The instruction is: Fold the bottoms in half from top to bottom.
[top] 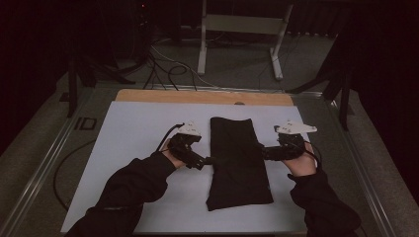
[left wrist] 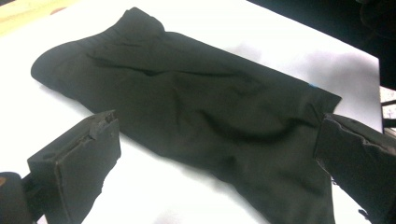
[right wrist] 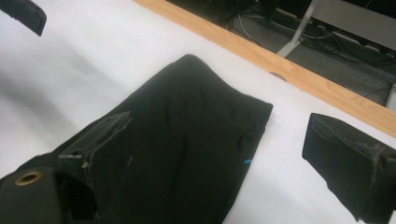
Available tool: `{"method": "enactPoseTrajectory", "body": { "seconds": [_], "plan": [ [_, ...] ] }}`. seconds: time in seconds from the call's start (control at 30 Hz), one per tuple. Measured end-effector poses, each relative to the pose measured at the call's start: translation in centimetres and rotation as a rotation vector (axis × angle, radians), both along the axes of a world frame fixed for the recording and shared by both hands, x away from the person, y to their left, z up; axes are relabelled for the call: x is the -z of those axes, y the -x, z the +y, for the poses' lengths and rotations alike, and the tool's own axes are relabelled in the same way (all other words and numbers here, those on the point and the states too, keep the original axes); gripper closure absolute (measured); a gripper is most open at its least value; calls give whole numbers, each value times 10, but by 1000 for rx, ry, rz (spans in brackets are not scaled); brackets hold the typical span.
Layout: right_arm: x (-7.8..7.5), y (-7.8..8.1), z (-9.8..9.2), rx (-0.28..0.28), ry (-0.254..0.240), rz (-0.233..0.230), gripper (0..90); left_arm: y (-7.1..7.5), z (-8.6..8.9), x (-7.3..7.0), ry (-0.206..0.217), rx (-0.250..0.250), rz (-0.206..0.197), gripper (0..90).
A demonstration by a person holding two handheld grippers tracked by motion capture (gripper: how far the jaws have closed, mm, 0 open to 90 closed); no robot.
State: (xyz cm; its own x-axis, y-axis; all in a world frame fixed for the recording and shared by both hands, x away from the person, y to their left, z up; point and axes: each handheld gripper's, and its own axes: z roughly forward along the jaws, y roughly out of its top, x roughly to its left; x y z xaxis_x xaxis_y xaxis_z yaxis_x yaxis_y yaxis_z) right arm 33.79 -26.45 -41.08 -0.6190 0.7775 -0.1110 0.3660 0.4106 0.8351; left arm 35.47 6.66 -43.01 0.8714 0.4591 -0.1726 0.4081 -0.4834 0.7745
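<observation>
A black folded garment (top: 237, 158) lies lengthwise in the middle of a white sheet (top: 133, 148). My left gripper (top: 210, 160) sits at the garment's left edge, jaws pointing at it. In the left gripper view the garment (left wrist: 187, 102) spreads between the jaws, and the left gripper (left wrist: 218, 128) is open with nothing held. My right gripper (top: 261, 149) is at the garment's right edge. In the right gripper view the right gripper (right wrist: 219, 130) is open, one jaw over the garment (right wrist: 196, 107) and the other over the sheet. A small blue tag (right wrist: 246, 162) marks the garment's edge.
The sheet covers a table with a wooden strip (top: 202, 96) along its far edge and metal rails at the sides. Beyond it, cables (top: 163, 69) lie on the floor beside a white stand (top: 276, 49). The left gripper's jaw (right wrist: 23, 14) shows far off.
</observation>
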Motion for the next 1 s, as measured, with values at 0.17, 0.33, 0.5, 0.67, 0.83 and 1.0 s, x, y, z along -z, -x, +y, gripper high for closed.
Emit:
{"method": "enactPoseTrajectory", "body": {
  "seconds": [0.17, 0.33, 0.5, 0.67, 0.83, 1.0],
  "plan": [
    [0, -11, 2, 9, -5, 7, 99, -7, -3, -1, -1, -20, -6, 13],
    [0, -23, 7, 9, -4, 7, 98, -13, -7, -2, -4, -30, -4, 13],
    [0, -34, 11, 22, -15, 6, 98, -19, -9, 0, -7, -46, -1, 13],
    [3, -43, 13, 36, -27, 7, 98, -27, -8, 3, -4, -70, 13, 13],
    [11, -55, 14, 61, -24, 31, 98, -33, -8, 9, 7, -105, 15, 14],
    [20, -65, 13, 79, -30, 54, 98, -41, -10, 17, 25, -155, 9, 14]
  ]
}}
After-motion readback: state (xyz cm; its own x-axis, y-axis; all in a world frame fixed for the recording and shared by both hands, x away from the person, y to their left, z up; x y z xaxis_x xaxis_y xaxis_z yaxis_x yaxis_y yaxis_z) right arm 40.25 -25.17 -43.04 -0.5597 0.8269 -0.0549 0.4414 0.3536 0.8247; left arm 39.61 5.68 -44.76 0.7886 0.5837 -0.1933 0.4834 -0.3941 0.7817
